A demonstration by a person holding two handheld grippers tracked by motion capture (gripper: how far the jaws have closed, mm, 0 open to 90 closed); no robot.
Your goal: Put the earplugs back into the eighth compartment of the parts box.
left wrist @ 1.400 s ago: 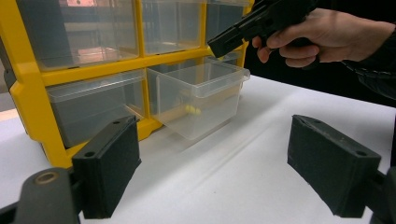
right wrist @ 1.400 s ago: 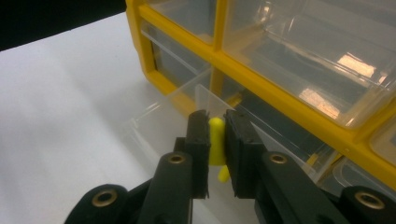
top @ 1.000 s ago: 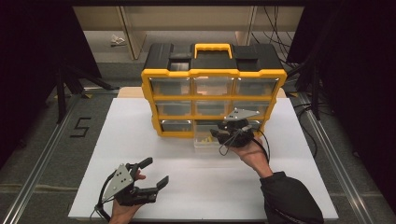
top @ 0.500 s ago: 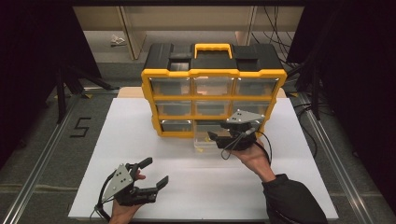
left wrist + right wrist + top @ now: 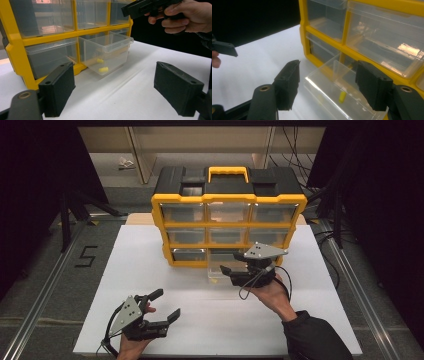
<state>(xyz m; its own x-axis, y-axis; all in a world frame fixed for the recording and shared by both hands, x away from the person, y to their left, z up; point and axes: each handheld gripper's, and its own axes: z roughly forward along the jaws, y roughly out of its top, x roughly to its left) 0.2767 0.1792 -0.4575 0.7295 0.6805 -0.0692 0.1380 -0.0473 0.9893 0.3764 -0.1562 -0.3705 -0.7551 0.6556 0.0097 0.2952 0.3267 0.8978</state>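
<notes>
A clear plastic drawer is seen pulled partway out of the bottom row, middle slot, of the yellow organizer. Small yellow pieces are seen lying on its floor.

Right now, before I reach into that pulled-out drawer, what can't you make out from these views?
- Drawer contents: the left claw view shows two small yellow pieces; too small to identify.
- High view: right claw covers the drawer's right part; the pieces are only specks.
- Right claw view: drawer front is cut off by the bottom edge; one piece is blurred through plastic.
- Other drawers: glare hides whatever is inside.
</notes>
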